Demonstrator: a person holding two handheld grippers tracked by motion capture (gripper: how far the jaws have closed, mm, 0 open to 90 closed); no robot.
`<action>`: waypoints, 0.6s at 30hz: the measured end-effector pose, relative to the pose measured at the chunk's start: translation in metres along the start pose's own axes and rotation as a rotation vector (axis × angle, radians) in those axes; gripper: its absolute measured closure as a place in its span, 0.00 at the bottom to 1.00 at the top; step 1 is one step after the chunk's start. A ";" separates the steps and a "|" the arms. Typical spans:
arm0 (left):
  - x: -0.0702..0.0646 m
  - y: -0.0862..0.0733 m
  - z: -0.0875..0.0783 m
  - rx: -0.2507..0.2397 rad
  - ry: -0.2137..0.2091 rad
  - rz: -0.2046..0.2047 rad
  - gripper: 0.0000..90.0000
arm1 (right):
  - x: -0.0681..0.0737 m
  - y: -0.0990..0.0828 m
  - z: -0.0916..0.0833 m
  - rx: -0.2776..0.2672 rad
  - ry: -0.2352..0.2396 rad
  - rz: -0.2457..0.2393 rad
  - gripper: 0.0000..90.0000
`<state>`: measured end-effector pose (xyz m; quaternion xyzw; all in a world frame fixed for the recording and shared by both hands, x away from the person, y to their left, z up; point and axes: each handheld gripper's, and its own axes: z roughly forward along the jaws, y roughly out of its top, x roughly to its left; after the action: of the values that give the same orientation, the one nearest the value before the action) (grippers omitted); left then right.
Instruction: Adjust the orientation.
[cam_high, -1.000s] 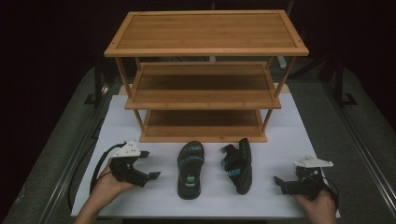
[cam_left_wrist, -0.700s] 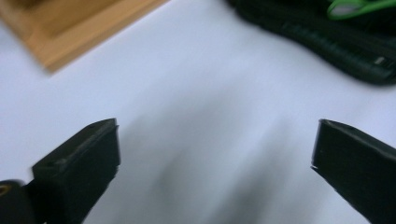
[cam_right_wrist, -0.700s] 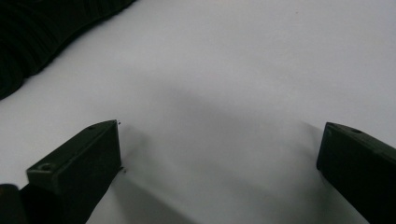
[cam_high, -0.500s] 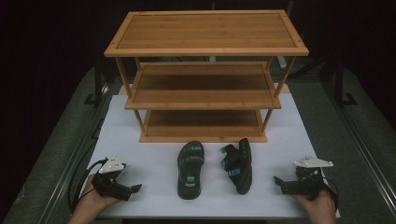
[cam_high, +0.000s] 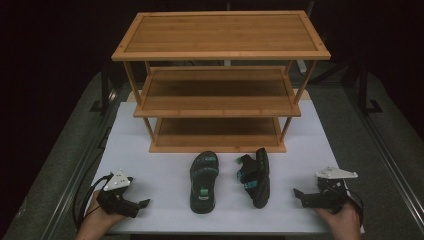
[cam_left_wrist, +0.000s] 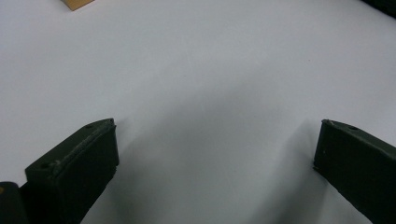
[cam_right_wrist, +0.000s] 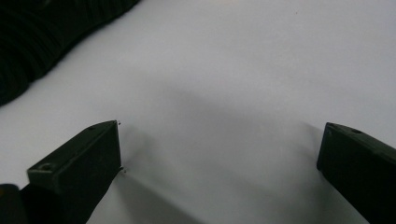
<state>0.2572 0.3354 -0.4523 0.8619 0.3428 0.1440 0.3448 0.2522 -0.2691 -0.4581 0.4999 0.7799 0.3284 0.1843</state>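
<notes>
Nearest the camera in the high view: left gripper (cam_high: 142, 204) sits low at the front left corner of the white table top (cam_high: 165, 170), in the person's left hand (cam_high: 97, 222), jaws pointing right toward the sandals. Its jaws have just been opening and now stand spread wide; the left gripper view has bare white surface between them, nothing gripped. Right gripper (cam_high: 298, 194) rests at the front right corner in the right hand (cam_high: 340, 217), jaws pointing left, also spread wide with bare table between them in the right gripper view; a dark ribbed sole edge (cam_right_wrist: 51, 37) lies at the upper left of that view, apart from the jaws. Between the two grippers, two black sandals with green trim: left sandal (cam_high: 203, 181) lies flat, sole down, toe toward the front edge; right sandal (cam_high: 256, 176) is tipped on its side just beside it, not touching that I can tell. Neither gripper touches a sandal. Behind them, a three-tier bamboo shoe rack (cam_high: 220, 82) stands upright at mid table, all shelves bare.
</notes>
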 end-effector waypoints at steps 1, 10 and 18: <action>0.000 0.000 0.000 -0.002 0.000 -0.003 0.00 | -0.001 0.001 -0.001 0.002 0.008 0.008 0.00; -0.001 -0.001 0.000 -0.004 0.002 0.000 0.00 | 0.011 0.019 -0.017 -0.039 0.060 -0.035 0.28; 0.000 -0.001 0.000 -0.002 0.001 0.000 0.00 | 0.024 0.040 -0.032 -0.107 0.182 -0.105 0.87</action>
<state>0.2567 0.3356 -0.4526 0.8615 0.3427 0.1448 0.3456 0.2486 -0.2468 -0.4058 0.4160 0.7999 0.4036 0.1560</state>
